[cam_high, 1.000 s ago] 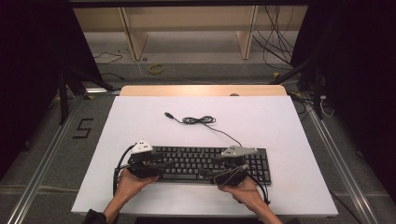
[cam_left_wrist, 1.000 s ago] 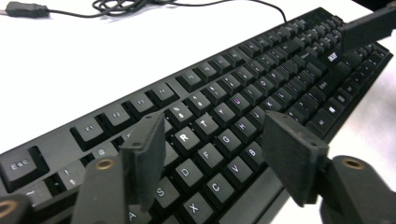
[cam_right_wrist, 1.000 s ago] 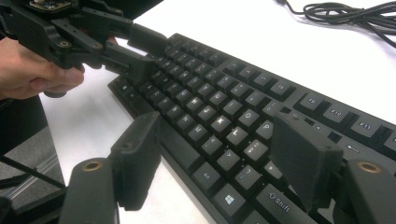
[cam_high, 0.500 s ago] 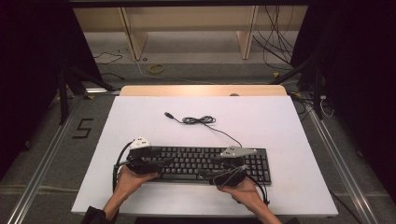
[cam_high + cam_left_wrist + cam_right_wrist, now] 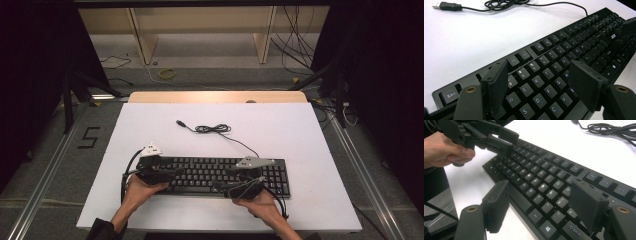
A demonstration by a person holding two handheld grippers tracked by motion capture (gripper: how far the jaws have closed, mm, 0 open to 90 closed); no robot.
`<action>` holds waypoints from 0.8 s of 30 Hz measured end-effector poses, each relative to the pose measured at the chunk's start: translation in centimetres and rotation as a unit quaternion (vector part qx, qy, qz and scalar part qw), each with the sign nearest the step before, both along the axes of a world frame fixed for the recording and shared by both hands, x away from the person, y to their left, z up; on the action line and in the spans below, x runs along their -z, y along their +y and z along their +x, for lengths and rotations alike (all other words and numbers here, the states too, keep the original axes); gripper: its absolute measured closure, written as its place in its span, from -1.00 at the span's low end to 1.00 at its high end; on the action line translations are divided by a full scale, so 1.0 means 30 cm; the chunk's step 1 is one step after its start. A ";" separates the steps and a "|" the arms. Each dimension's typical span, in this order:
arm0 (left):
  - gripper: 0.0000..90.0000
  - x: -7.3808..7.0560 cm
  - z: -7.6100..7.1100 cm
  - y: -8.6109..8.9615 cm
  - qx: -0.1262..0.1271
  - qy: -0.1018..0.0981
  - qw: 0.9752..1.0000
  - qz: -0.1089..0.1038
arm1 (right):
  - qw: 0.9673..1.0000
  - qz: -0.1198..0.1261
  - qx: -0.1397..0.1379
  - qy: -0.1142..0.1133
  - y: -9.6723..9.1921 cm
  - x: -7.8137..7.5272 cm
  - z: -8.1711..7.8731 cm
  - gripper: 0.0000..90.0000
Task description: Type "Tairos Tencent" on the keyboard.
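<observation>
Black keyboard (image 5: 220, 175) flat on white table (image 5: 300, 135); left gripper (image 5: 541, 82) jaws just opened wide over its left end, gripping nothing; right gripper (image 5: 541, 205) jaws wide astride its near edge, pads clear.

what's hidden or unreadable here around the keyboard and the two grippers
- Keyboard: high view, key legends too small to read; both near corners covered by the hands.
- Left gripper: left gripper view, fingers stand wide over the keys; whether their tips touch is cut off by the bottom edge.
- Cable: right gripper view, coil cut off at the top edge.
</observation>
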State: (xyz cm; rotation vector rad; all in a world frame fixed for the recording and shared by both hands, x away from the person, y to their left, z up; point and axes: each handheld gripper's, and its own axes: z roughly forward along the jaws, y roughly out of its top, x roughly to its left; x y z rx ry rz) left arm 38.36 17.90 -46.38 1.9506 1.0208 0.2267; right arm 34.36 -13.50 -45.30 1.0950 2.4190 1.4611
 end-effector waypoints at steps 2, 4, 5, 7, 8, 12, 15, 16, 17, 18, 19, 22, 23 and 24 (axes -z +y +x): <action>-0.27 0.002 0.003 0.000 0.001 0.001 1.000 0.002 | 1.000 -0.001 0.000 0.000 0.000 0.000 0.000 -0.26; -0.24 0.003 0.005 -0.001 0.000 0.003 1.000 0.002 | 1.000 -0.001 0.000 0.000 0.000 0.001 0.001 -0.26; -0.23 0.003 0.005 -0.001 0.001 0.003 1.000 0.004 | 1.000 0.000 0.000 0.000 0.000 0.000 0.000 -0.26; -0.18 0.003 0.007 -0.001 0.002 0.004 1.000 0.005 | 1.000 0.000 0.000 0.001 0.000 0.000 0.000 -0.26; -0.15 0.003 0.008 0.000 0.003 0.003 1.000 0.006 | 1.000 0.000 0.000 0.000 0.000 0.000 0.001 -0.26; -0.01 0.005 0.012 -0.002 0.006 0.007 1.000 0.010 | 1.000 -0.001 -0.001 0.001 0.001 0.001 0.000 -0.26; 0.12 0.004 0.013 -0.004 0.011 0.008 1.000 0.013 | 1.000 -0.001 -0.001 0.001 0.001 0.001 0.000 -0.26; 0.16 0.004 0.013 -0.003 0.015 0.009 1.000 0.016 | 1.000 -0.001 -0.001 0.001 0.001 0.001 0.000 -0.26; 0.22 0.003 0.013 -0.004 0.017 0.010 1.000 0.019 | 1.000 -0.001 -0.001 0.001 0.001 0.001 0.000 -0.26; 0.27 0.003 0.013 -0.006 0.018 0.011 1.000 0.019 | 1.000 -0.001 -0.001 0.001 0.001 0.001 0.000 -0.26; 0.32 0.004 0.013 -0.008 0.021 0.010 1.000 0.021 | 1.000 -0.001 -0.001 0.001 0.001 0.001 0.000 -0.26; 0.46 0.002 0.015 -0.011 0.026 0.011 0.999 0.030 | 1.000 -0.001 -0.001 0.001 0.001 0.000 0.000 -0.26; 0.53 0.002 0.014 -0.012 0.026 0.012 0.999 0.033 | 1.000 -0.001 -0.001 0.001 0.001 0.000 0.000 -0.26; 0.59 0.002 0.015 -0.012 0.027 0.013 0.999 0.035 | 1.000 -0.001 0.000 0.001 0.001 0.000 0.000 -0.26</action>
